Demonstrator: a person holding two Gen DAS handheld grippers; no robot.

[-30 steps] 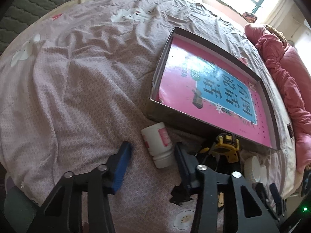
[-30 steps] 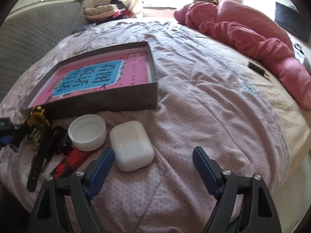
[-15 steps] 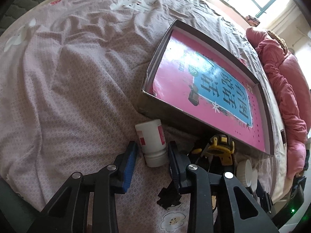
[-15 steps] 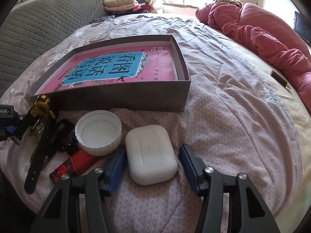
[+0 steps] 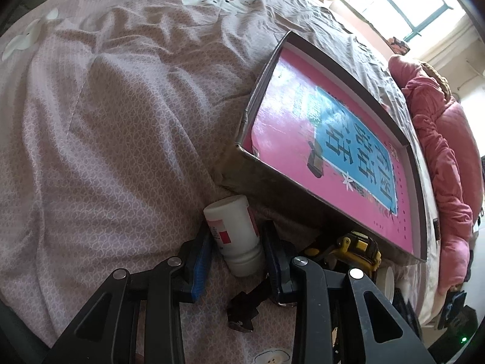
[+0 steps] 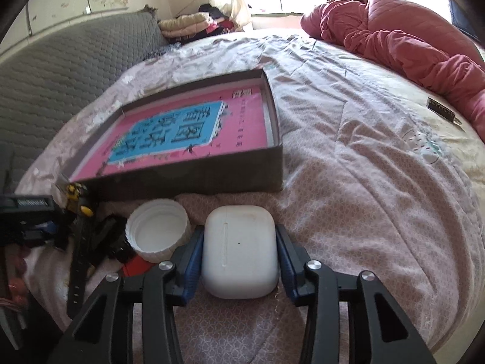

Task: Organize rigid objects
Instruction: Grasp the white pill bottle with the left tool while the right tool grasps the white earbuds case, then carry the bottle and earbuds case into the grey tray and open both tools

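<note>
My left gripper (image 5: 235, 250) is shut on a white pill bottle (image 5: 233, 233) with a pink label that lies on the bed beside the box. My right gripper (image 6: 239, 250) is shut on a white earbuds case (image 6: 239, 251), which looks slightly raised off the bedspread. A shallow grey box (image 6: 194, 179) with a pink and blue book inside lies just beyond both; it also shows in the left wrist view (image 5: 272, 182). A white jar lid (image 6: 157, 232), a yellow tape measure (image 5: 357, 247), a black strap (image 6: 80, 261) and a red item (image 6: 136, 265) lie near the box.
The pink patterned bedspread (image 5: 106, 136) covers the bed. A red quilt (image 6: 409, 42) is bunched at the far right. A small dark object (image 6: 442, 110) lies near it. A grey padded headboard (image 6: 60, 69) stands at the left, with folded clothes (image 6: 194, 22) beyond.
Both grippers have moved forward and closed, the left on the pill bottle, the right on the earbuds case. The right view has lowered and tilted up.
</note>
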